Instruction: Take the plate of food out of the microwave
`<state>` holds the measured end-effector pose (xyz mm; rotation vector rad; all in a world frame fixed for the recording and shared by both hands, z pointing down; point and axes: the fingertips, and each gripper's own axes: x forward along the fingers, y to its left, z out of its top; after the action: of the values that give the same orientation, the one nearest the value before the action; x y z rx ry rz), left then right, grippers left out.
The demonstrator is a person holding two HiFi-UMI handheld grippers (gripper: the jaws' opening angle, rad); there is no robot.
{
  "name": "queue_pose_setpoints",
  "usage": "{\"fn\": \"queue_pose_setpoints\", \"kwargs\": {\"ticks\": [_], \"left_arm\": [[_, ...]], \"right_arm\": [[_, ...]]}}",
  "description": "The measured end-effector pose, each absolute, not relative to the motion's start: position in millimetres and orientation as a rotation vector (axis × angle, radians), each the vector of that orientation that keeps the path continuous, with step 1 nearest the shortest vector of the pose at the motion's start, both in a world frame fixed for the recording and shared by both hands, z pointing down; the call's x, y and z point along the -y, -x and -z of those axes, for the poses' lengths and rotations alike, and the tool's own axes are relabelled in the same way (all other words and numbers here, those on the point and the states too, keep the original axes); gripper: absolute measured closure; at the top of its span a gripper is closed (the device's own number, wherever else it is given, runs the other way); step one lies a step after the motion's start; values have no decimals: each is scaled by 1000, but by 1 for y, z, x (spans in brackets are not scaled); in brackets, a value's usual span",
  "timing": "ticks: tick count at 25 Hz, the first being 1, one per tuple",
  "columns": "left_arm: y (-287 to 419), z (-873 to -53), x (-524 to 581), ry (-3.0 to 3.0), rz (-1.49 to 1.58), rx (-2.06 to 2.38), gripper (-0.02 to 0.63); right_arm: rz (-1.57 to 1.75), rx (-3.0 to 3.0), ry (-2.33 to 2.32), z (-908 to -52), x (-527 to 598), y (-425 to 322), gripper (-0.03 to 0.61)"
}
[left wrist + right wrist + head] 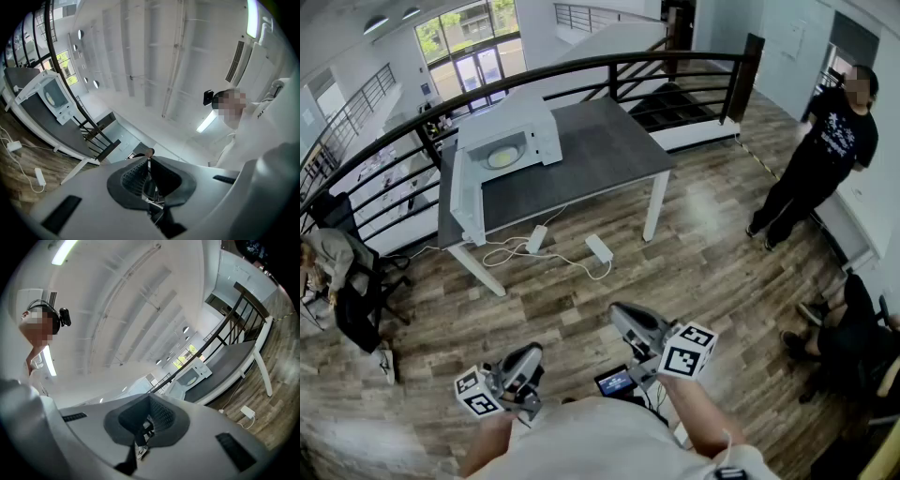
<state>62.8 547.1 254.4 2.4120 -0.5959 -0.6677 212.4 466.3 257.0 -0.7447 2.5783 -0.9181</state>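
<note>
left gripper [149, 160] — jaws together, empty | right gripper [150, 398] — jaws together, empty

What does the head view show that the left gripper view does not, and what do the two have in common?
Only the head view: the right gripper and a small lit screen beside it. Only the left gripper view: the ceiling, a lit strip light, the operator's head camera, and that the left gripper has its jaws together on nothing. Both: the open microwave on the grey table, the black railing and a white power strip on the wooden floor.
</note>
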Motion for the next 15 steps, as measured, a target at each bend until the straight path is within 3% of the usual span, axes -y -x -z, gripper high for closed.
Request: {"fn": "queue_pose_setpoints", "kwargs": {"ticks": [15], "left_arm": [[-29, -245, -525, -2415, 711, 677, 594]], "right_arm": [[875, -2594, 815, -253, -442, -205, 588]]}}
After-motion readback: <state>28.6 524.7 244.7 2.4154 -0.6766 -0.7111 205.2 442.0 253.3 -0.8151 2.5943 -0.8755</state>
